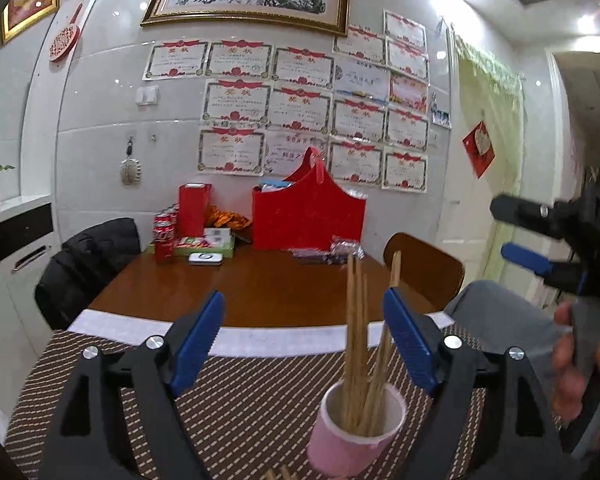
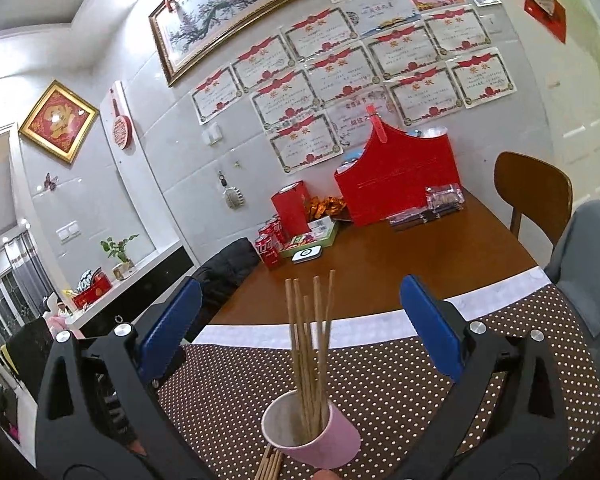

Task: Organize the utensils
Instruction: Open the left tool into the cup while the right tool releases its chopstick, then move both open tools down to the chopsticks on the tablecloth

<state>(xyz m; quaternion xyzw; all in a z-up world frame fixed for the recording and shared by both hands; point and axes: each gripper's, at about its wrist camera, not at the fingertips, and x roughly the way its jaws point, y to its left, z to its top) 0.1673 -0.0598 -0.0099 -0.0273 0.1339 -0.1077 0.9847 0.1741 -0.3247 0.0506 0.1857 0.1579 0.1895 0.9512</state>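
A pink cup (image 1: 352,440) stands on the brown dotted mat (image 1: 240,400) with several wooden chopsticks (image 1: 358,340) upright in it. My left gripper (image 1: 302,300) is open just behind and above the cup, and nothing is between its blue pads. In the right wrist view the same cup (image 2: 332,440) and chopsticks (image 2: 312,344) sit low between the wide-open fingers of my right gripper (image 2: 300,286), which touch nothing. A few loose chopsticks (image 2: 270,464) lie by the cup's base. The right gripper (image 1: 508,230) also shows at the right edge of the left wrist view, held by a hand (image 1: 572,368).
At the back of the brown table (image 1: 260,288) stand a red gift bag (image 1: 308,216), a red box (image 1: 194,208), cola cans (image 1: 164,240) and small packets. A wooden chair (image 1: 424,268) is on the right, a chair with a black jacket (image 1: 88,264) on the left.
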